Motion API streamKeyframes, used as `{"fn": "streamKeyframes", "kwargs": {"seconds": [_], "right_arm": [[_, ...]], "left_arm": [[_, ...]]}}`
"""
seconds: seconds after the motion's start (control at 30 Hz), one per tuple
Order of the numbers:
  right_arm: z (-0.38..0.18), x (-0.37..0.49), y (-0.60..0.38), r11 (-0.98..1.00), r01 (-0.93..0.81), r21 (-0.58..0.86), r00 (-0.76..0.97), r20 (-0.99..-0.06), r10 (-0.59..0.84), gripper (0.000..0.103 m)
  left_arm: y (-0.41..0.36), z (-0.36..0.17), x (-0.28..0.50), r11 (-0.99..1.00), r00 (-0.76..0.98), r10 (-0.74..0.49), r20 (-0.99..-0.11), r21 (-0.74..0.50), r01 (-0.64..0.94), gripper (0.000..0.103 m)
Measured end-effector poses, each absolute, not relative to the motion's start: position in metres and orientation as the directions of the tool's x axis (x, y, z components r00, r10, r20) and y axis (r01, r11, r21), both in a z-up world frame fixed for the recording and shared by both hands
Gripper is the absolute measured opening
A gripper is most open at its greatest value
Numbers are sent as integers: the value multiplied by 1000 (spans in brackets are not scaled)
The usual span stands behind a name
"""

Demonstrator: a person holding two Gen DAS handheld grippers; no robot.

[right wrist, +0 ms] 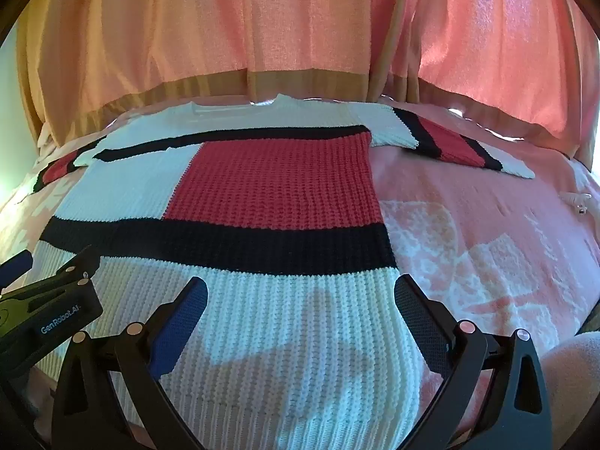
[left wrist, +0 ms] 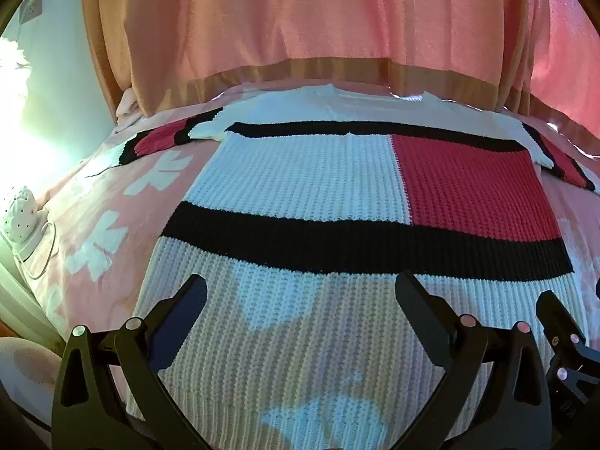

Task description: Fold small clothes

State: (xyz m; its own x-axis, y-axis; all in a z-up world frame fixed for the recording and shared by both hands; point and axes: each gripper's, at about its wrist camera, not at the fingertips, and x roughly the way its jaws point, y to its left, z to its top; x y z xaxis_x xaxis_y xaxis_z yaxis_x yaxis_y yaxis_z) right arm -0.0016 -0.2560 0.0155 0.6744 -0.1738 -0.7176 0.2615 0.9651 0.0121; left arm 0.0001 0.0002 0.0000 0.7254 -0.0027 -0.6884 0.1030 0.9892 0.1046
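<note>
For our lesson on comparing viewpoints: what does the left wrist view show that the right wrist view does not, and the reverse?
Only the left wrist view: a white spotted object with a cord at the bed's left edge, beside a bright glare, and white leaf shapes on the pink bedspread left of the sweater.

Only the right wrist view: the sweater's right sleeve seen whole, lying flat, and a small white item near the bed's right edge.

Both: the white, red and black knit sweater spread flat, pink curtains behind, and open fingers above the hem.
</note>
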Motion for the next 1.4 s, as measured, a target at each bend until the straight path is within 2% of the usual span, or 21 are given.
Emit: {"fn": "streamKeyframes", "kwargs": {"seconds": [1.4], "right_arm": [[18,-1,-253,966,259,8,675,-716,-176,98]], "left_arm": [[-7,-3,0,987,726,-3,-688,116,114,98]]}}
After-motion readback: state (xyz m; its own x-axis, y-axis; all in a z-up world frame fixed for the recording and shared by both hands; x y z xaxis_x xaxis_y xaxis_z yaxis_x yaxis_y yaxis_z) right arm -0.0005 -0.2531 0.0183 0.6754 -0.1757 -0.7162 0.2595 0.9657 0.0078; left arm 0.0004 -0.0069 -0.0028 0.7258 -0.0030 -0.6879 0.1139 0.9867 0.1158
